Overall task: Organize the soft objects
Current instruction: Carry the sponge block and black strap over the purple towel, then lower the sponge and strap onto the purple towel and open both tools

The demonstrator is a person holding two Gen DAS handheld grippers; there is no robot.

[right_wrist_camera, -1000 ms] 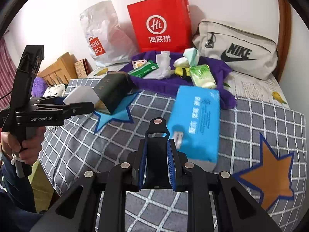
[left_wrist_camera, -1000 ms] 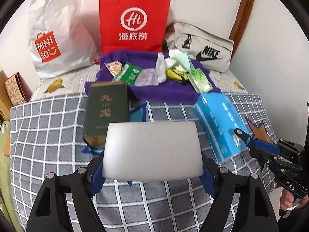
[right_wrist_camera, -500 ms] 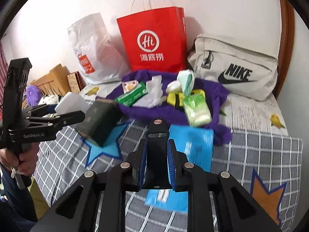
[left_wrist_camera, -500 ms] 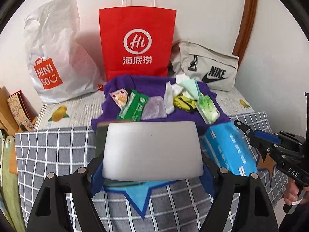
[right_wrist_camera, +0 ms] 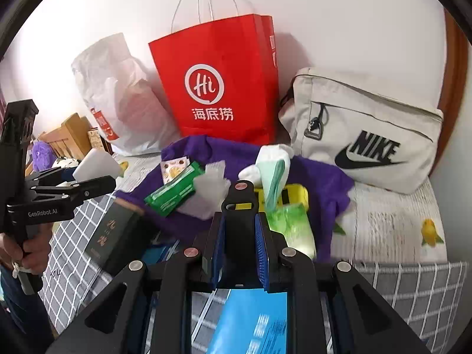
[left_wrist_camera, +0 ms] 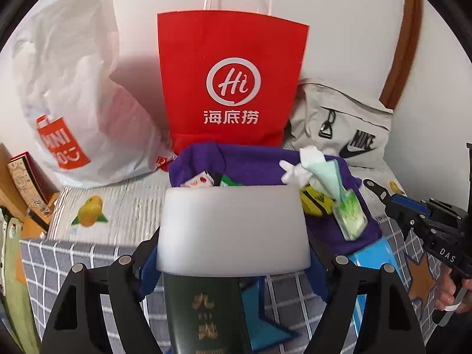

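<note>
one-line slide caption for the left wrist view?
Left gripper holding a white foam block above a dark green book, facing the red paper bag and purple cloth of small items.

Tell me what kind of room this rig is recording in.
Most likely a bedroom: the items lie on a grid-patterned quilt over a fruit-print sheet, apparently a bed, against a white wall, with a wooden headboard-like frame and shopping bags behind.

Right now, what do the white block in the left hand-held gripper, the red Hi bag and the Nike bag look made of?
White block: likely foam or sponge, matte, soft rounded edges, clamped between the left hand-held gripper pads.
Red Hi bag: stiff matte paper, crisp folds, white twisted cord handles.
Nike bag: off-white woven fabric, probably canvas or nylon, with visible seams, a dark zipper pull and a slumped shape.
</note>
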